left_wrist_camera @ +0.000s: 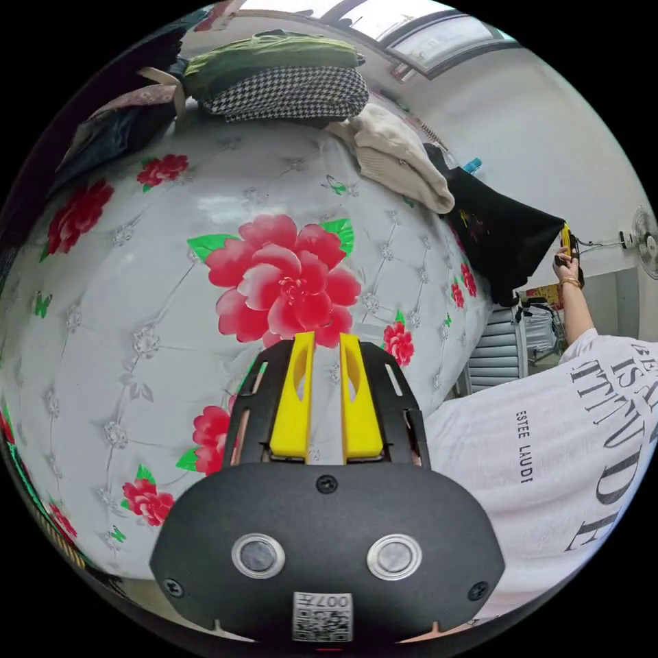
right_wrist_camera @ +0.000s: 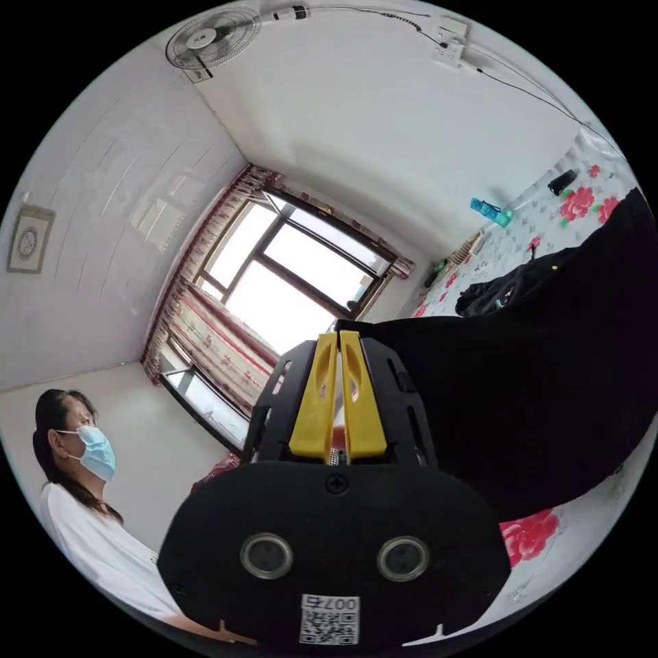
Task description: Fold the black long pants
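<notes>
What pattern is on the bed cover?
White quilted bed cover with red flowers and green leaves; the left gripper view shows it best.

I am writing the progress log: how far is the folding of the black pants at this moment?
It has barely begun. Done: the right gripper has closed on an edge of the black pants and holds them lifted off the flowered bed cover. In hand: bringing the cloth over the bed. Left: the left gripper holds nothing, its jaws slightly apart; no fold is visible yet, so laying flat and all folding remain.
</notes>
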`<move>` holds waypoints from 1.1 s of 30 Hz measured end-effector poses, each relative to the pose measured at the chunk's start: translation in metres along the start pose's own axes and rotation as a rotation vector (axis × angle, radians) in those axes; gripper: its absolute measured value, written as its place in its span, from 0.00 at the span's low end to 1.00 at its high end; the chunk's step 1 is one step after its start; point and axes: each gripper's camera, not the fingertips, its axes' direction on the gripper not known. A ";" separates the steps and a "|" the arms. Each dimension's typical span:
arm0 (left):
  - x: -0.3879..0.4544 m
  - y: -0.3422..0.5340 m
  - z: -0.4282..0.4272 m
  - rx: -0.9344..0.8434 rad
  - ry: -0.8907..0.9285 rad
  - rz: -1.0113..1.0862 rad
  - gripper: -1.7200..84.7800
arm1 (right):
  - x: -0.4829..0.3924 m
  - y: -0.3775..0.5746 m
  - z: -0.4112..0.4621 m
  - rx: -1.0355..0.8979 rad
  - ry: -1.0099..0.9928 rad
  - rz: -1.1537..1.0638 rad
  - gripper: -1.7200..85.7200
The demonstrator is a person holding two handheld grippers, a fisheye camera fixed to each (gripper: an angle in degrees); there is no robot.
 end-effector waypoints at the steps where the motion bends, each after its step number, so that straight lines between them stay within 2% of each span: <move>1: -0.001 0.017 -0.019 0.046 -0.005 -0.027 0.09 | -0.014 -0.001 -0.002 0.000 -0.026 -0.024 0.02; 4: -0.005 0.050 -0.052 0.137 0.055 -0.093 0.09 | -0.089 0.002 -0.005 -0.047 -0.181 -0.146 0.02; 6: -0.004 0.065 -0.068 0.185 0.100 -0.110 0.10 | -0.161 0.025 0.007 -0.171 -0.290 -0.294 0.02; 10: 0.008 0.089 -0.106 0.256 0.121 -0.062 0.10 | -0.260 0.105 0.053 -0.456 -0.521 -0.438 0.02; 13: 0.007 0.101 -0.133 0.303 0.131 -0.057 0.10 | -0.325 0.224 0.107 -0.756 -0.683 -0.506 0.02; 15: -0.001 0.110 -0.146 0.335 0.134 -0.091 0.09 | -0.349 0.340 0.154 -1.045 -0.739 -0.501 0.02; 18: -0.032 0.133 -0.163 0.355 0.073 -0.288 0.05 | -0.348 0.460 0.188 -1.346 -0.756 -0.469 0.03; 19: -0.047 0.148 -0.170 0.351 0.016 -0.400 0.04 | -0.344 0.475 0.191 -1.372 -0.728 -0.463 0.03; 22: -0.081 0.202 -0.195 0.447 0.056 -0.572 0.07 | -0.311 0.512 0.196 -1.421 -0.551 -0.469 0.06; 25: -0.097 0.245 -0.217 0.500 0.057 -0.657 0.09 | -0.254 0.508 0.198 -1.419 -0.249 -0.584 0.08; 27: -0.097 0.257 -0.228 0.504 0.020 -0.664 0.10 | -0.199 0.493 0.199 -1.409 -0.011 -0.660 0.10; 30: -0.084 0.246 -0.235 0.506 0.021 -0.598 0.11 | -0.145 0.477 0.205 -1.448 0.161 -0.659 0.13; 33: -0.060 0.200 -0.222 0.456 0.045 -0.480 0.13 | -0.123 0.474 0.209 -1.407 0.244 -0.712 0.15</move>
